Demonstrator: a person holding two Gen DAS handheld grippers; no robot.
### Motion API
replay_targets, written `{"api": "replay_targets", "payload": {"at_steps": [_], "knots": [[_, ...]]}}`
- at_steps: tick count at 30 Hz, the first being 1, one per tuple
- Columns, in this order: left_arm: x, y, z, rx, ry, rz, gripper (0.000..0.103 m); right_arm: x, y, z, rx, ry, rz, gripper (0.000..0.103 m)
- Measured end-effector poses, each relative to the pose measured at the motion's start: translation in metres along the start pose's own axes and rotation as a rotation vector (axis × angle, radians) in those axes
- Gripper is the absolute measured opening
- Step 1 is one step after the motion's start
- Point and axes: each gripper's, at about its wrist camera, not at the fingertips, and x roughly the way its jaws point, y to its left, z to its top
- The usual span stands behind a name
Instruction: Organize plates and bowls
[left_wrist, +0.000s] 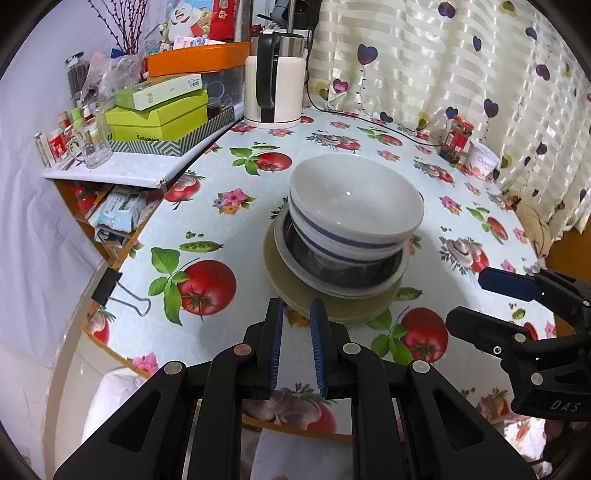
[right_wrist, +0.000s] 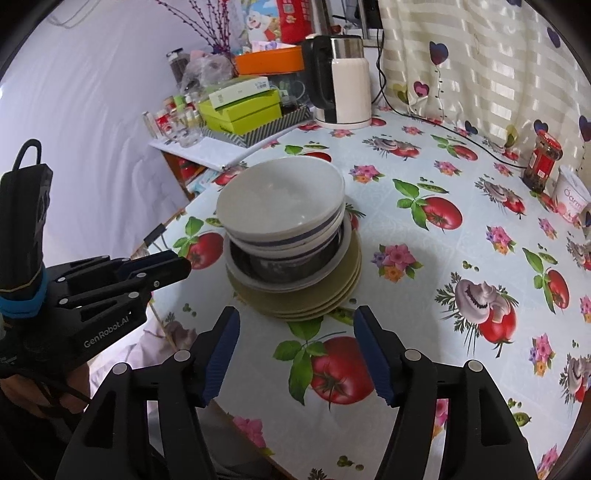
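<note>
One surface (right_wrist: 461, 258), covered in a cloth printed with tomatoes and mushrooms, carries everything. Near its middle stands the stack: tan plates (right_wrist: 332, 291) at the bottom, a white plate (right_wrist: 280, 282) on them, a dark metal bowl (right_wrist: 280, 267) in that, and blue-striped white bowls (right_wrist: 280, 203) nested on top. A white kettle (right_wrist: 343, 81) stands at the far edge. My right hand-held gripper (right_wrist: 295, 350) hangs just short of the stack, its jaws apart with nothing between them. My left hand-held gripper (left_wrist: 296, 347) is nearly closed and empty, near the plates' rim.
</note>
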Motion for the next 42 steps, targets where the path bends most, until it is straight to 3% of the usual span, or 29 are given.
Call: {"api": "replay_targets", "payload": {"at_steps": [42], "knots": [[0.023,-0.002,-0.006,-0.004,0.06,0.006,0.016,0.02,0.002,-0.009,-0.032,0.049,-0.043,0.07]]}}
